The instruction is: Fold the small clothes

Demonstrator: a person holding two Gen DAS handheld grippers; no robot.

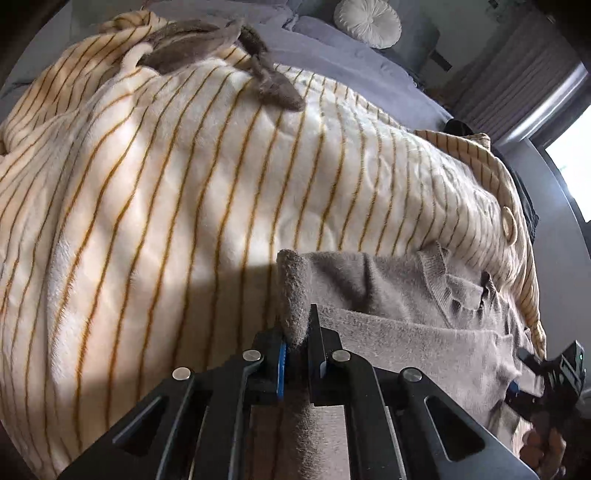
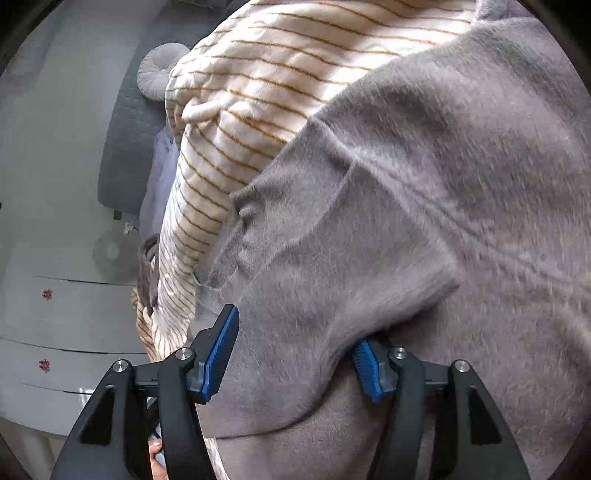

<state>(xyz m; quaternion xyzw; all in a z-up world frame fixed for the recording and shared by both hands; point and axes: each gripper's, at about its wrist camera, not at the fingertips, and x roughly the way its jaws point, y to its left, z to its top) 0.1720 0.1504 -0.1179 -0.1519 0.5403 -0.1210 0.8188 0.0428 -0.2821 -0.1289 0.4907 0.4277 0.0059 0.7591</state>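
A soft grey knitted garment (image 1: 406,332) lies on a cream blanket with ochre stripes (image 1: 184,184). My left gripper (image 1: 299,347) is shut on a raised, folded edge of this garment at its left side. In the right wrist view the same garment (image 2: 406,184) fills most of the picture. My right gripper (image 2: 295,362) stands open, and a bulging fold of the grey cloth lies between its blue pads (image 2: 221,354) without being pinched. That right gripper (image 1: 546,373) also shows at the right edge of the left wrist view, near the garment's other side.
A darker grey-brown garment (image 1: 207,44) lies crumpled at the far end of the blanket. Beyond it are lilac bedding (image 1: 332,59) and a round white cushion (image 1: 367,22). A bright window (image 1: 569,162) is at the right. White drawers (image 2: 55,314) stand beside the bed.
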